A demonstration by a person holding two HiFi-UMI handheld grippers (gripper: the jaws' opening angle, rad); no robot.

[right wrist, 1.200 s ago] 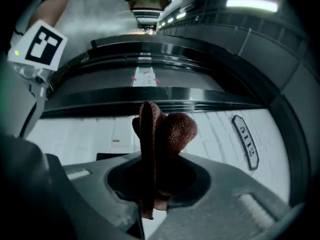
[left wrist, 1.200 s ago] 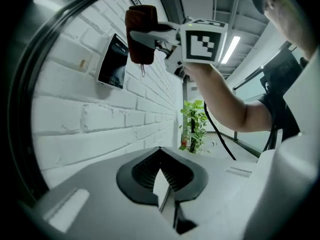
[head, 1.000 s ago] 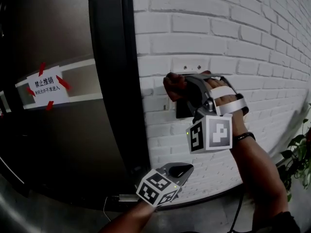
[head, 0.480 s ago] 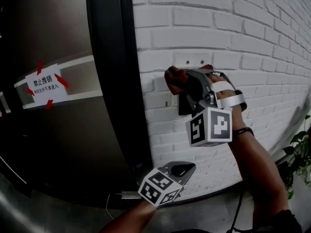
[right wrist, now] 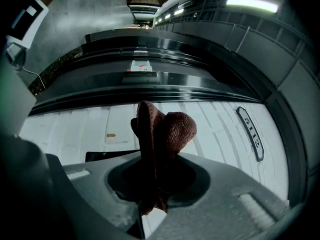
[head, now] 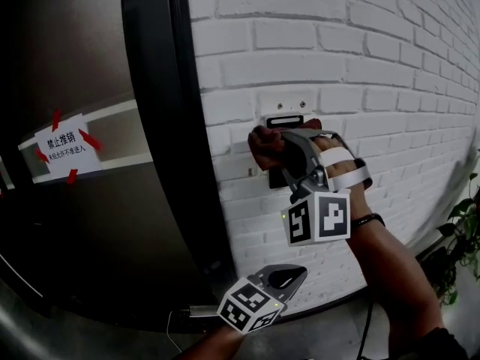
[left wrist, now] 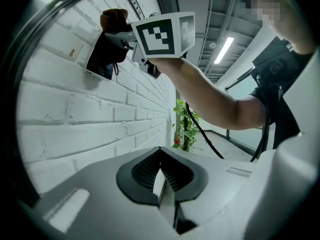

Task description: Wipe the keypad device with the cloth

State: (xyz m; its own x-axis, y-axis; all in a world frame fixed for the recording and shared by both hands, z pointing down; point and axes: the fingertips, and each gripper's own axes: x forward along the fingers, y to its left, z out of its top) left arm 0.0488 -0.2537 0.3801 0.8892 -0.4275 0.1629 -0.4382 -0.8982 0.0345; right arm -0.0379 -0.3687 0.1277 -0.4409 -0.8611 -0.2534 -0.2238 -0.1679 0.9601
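Observation:
A black keypad device (head: pixel 278 177) is fixed to the white brick wall (head: pixel 375 66), mostly hidden behind my right gripper (head: pixel 274 152). That gripper is shut on a reddish-brown cloth (head: pixel 264 142), which presses against the device's upper left part. In the right gripper view the cloth (right wrist: pixel 161 131) sticks up from the shut jaws of my right gripper (right wrist: pixel 152 176), and the device's dark edge (right wrist: pixel 107 155) shows at the left. My left gripper (head: pixel 289 276) hangs lower, away from the wall, shut and with nothing in it. The left gripper view looks up past my left gripper (left wrist: pixel 161 176) at the device (left wrist: pixel 102 59) and the cloth (left wrist: pixel 114 20).
A small black-framed number plate (head: pixel 285 120) sits just above the device. Left of the wall are a dark door frame (head: pixel 161 126) and a door with a taped paper notice (head: pixel 64 145). A potted plant (head: pixel 461 231) stands at the right, and a cable (head: pixel 187 317) lies by the floor.
My right gripper has slid the cloth a little downward over the device, uncovering the number plate above it. The left gripper has hardly moved.

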